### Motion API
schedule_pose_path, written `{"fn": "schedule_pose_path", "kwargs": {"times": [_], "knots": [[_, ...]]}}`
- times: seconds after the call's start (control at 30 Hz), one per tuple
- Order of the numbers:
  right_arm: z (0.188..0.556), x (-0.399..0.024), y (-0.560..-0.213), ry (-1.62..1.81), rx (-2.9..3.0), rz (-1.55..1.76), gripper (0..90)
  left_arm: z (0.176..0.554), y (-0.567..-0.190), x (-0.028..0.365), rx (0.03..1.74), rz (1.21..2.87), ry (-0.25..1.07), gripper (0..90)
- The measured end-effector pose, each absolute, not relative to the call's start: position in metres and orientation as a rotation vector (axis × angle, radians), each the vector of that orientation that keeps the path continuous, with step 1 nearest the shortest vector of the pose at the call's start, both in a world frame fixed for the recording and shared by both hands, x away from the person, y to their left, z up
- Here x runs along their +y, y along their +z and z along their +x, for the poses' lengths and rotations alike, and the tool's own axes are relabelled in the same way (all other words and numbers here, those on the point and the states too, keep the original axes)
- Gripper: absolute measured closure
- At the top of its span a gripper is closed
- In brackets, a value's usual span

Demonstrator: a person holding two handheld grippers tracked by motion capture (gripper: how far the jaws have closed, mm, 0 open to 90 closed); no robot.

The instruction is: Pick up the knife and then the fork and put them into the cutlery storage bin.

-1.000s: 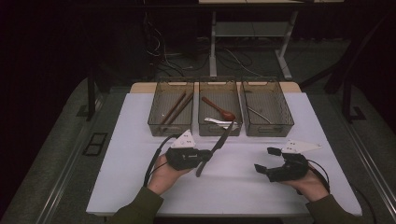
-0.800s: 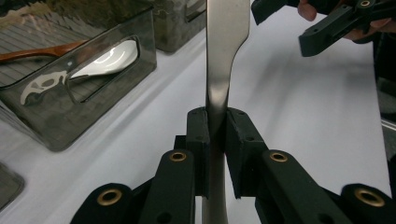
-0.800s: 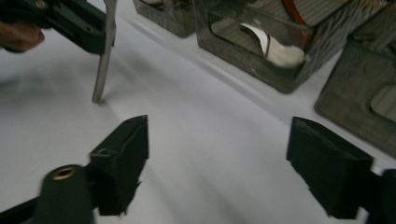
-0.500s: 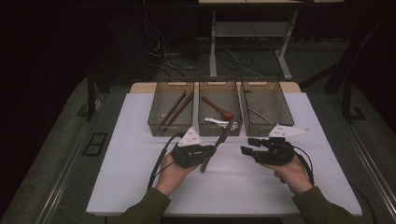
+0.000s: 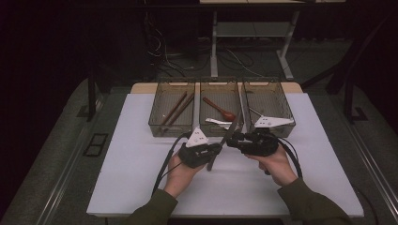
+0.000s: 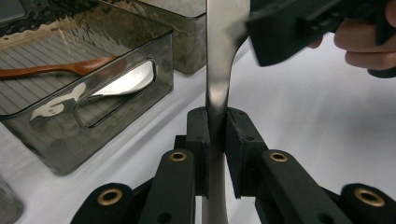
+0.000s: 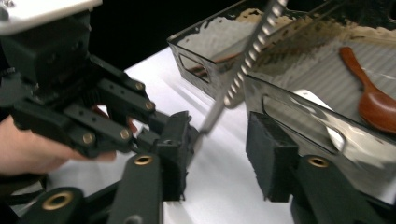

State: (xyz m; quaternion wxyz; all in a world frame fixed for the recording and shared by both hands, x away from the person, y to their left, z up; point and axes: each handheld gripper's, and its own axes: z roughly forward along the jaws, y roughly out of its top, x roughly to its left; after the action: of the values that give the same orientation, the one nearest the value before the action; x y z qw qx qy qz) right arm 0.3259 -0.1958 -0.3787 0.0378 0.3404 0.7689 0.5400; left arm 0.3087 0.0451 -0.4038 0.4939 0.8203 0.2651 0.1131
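The left tongs [image 6: 215,135] are clamped on a long, flat, silver-grey metal knife with a serrated blade [image 5: 224,140], gripping it on the smooth handle part; in the left gripper view the dull steel [image 6: 219,70] runs straight up from between the two black pads. In the high view the knife slants from just above the white table [image 5: 117,178] up toward the three smoky transparent plastic bins [image 5: 172,127] at the back, its tip in front of the middle one.

The right tongs [image 7: 219,154] have just been closing and now stand half-narrow around the knife: in the right gripper view the thin metal passes between the pads close to the left one, with a clear gap to the right pad, so no pressure is on it yet.

The knife looks stiff and light, but its polished faces are likely slippery and its narrow section gives little to hold. The flat sides are the best place to take it, pads squarely on the broad faces, away from the toothed edge [image 7: 252,46], which could chew the pads. A grip close beside the left tongs should keep it from pivoting during a handover.

A reddish-brown wooden spoon [image 5: 220,108] and a white spoon [image 5: 218,123] lie in the middle bin, dark wooden chopsticks [image 5: 176,108] in the left one.
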Motion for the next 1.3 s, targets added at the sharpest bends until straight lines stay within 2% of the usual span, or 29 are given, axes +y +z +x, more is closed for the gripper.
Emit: {"fn": "schedule_pose_path", "kwargs": {"times": [0.27,0.5,0.63,0.8,1.07,1.3], "knots": [[0.336,-0.189,-0.380,1.677,2.386,1.042,81.6,0.308,-0.406,0.042,0.633,1.983,0.287,79.1],[0.340,-0.188,-0.380,1.777,2.392,1.072,87.5,0.310,-0.405,0.045,0.627,1.966,0.283,78.9],[0.339,-0.184,-0.377,1.770,2.396,1.047,87.7,0.311,-0.405,0.048,0.621,1.956,0.263,76.9],[0.338,-0.185,-0.373,1.729,2.402,1.016,87.8,0.312,-0.408,0.052,0.592,1.961,0.262,60.0],[0.339,-0.194,-0.367,1.648,2.398,1.008,87.8,0.306,-0.413,0.060,0.536,1.970,0.244,40.0],[0.340,-0.205,-0.359,1.541,2.406,0.998,87.8,0.303,-0.415,0.078,0.530,1.968,0.230,27.9]]}}
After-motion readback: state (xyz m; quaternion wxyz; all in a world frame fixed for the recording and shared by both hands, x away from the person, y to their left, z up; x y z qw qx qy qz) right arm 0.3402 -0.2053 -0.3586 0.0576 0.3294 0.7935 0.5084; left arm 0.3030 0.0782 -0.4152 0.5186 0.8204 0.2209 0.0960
